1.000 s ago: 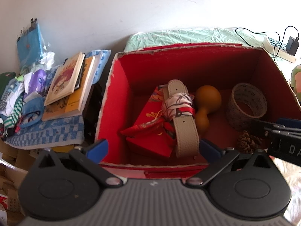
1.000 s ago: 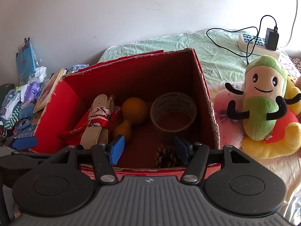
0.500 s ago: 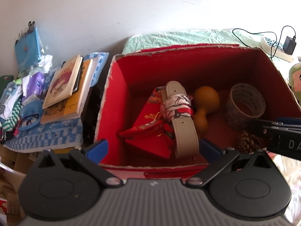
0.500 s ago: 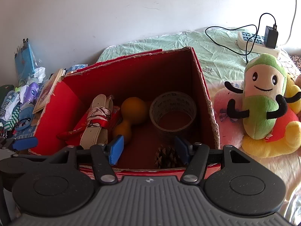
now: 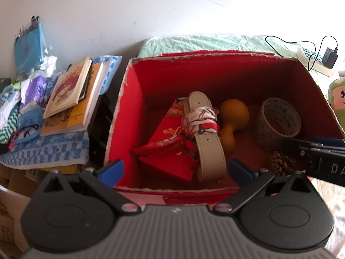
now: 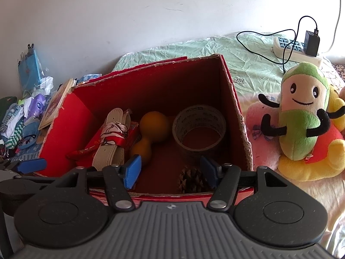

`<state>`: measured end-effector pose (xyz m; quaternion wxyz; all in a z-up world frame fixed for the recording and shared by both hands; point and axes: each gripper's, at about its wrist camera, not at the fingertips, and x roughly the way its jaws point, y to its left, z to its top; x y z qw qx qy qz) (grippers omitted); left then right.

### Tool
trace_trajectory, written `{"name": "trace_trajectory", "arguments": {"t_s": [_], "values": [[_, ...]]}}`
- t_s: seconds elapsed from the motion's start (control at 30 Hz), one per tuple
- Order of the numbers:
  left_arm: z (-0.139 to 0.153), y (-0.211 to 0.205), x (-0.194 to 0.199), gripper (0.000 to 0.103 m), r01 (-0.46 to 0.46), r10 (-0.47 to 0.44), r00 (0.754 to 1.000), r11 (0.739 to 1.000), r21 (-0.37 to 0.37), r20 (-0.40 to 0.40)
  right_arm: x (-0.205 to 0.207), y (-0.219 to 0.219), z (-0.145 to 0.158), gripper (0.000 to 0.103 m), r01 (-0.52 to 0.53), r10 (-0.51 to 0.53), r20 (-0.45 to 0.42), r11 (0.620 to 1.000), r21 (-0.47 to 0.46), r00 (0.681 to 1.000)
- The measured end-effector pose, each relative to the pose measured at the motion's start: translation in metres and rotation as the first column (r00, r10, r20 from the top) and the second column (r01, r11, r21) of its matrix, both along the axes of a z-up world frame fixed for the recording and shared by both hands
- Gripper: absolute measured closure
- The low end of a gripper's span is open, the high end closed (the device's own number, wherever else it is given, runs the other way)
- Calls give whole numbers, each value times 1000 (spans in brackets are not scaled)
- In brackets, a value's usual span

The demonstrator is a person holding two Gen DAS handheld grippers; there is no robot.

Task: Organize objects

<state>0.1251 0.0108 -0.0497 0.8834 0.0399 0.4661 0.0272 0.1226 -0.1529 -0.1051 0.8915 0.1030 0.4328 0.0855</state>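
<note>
The red box (image 6: 239,116) on the bed already holds a belt (image 6: 110,149), gourd (image 6: 151,133), tape roll (image 6: 199,127) and pine cone (image 6: 192,181). Both grippers — left gripper (image 5: 175,169), right gripper (image 6: 170,169) — hover at its near rim, jaws wide and empty. Likely between placements — next comes reaching for a loose item, perhaps the plush toy (image 6: 301,116) on the right.

Ahead of the right gripper (image 6: 170,171), bare floor of the open red cardboard box (image 6: 237,112) lies between the orange gourd (image 6: 151,129) and the brown pine cone (image 6: 190,181); beyond, the clear tape roll (image 6: 199,127) blocks the far corner.
</note>
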Motion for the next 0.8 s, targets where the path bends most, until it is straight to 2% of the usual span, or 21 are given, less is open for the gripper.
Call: {"name": "trace_trajectory", "arguments": {"t_s": [0.53,0.8], "values": [[0,1,-2,1,4,-4,1000,1000,1,16,-1,0,0,40,-7,7,4,1000,-10,1000],[1,-7,-5,1,24,-27,999,998,56,42,-1,1,0,40,-6,6,5,1000,-15,1000]]}}
